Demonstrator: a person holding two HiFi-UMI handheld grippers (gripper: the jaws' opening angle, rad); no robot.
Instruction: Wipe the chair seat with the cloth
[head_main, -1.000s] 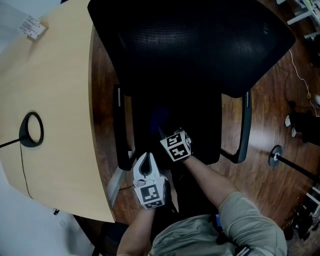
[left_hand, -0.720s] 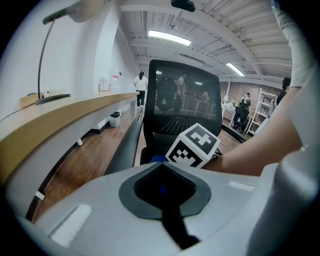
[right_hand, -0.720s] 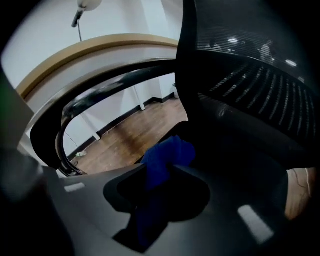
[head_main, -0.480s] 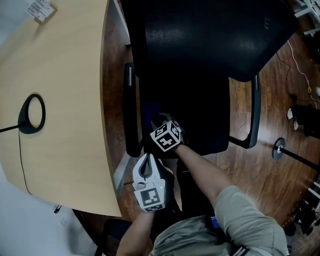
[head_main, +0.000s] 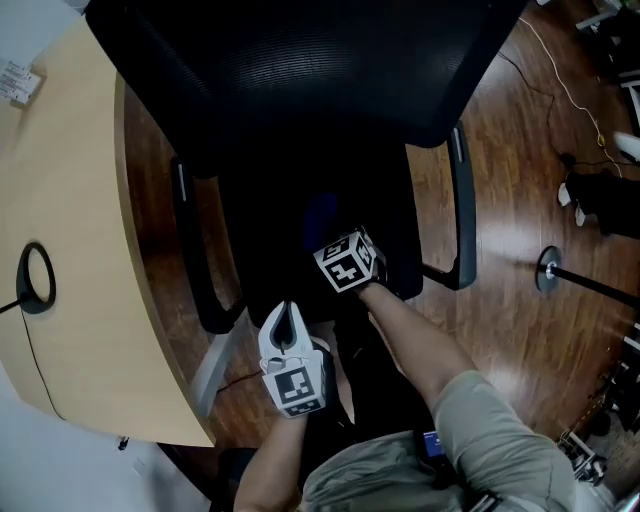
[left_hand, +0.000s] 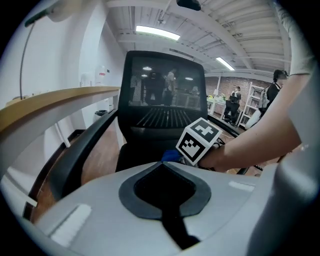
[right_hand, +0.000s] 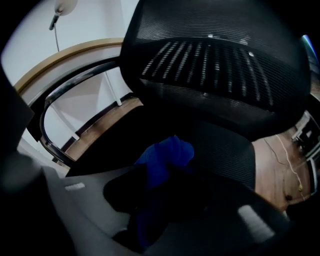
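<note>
Since half a second ago the right gripper (head_main: 336, 244) has slid rightward over the chair seat (head_main: 265, 235), from the seat's left front part to a spot right of its middle, near the front edge; the left gripper (head_main: 288, 314) has kept its place off the seat's front edge; its fingers are pressed together with nothing between them, and it hangs low beside the person's body, just in front of the seat and apart from it; the right gripper's fingers are clamped on the cloth (right_hand: 168, 152), a dark blue bundle that bulges out past the fingertips and lies against the black seat; from above, the cloth shows as a dim blue patch on the seat just beyond the marker cube (head_main: 350, 262); the person's bare forearm (head_main: 412, 342) reaches forward to that gripper; the mesh backrest (head_main: 300, 70) rises behind the seat and fills the top of the head view; one armrest (head_main: 197, 262) runs along the seat's left side and another (head_main: 463, 210) along its right; a pale wooden tabletop (head_main: 75, 230) curves beside the chair on the left, bearing a black ring (head_main: 35, 278) with a thin cable; the floor (head_main: 525, 190) is dark wood.
</note>
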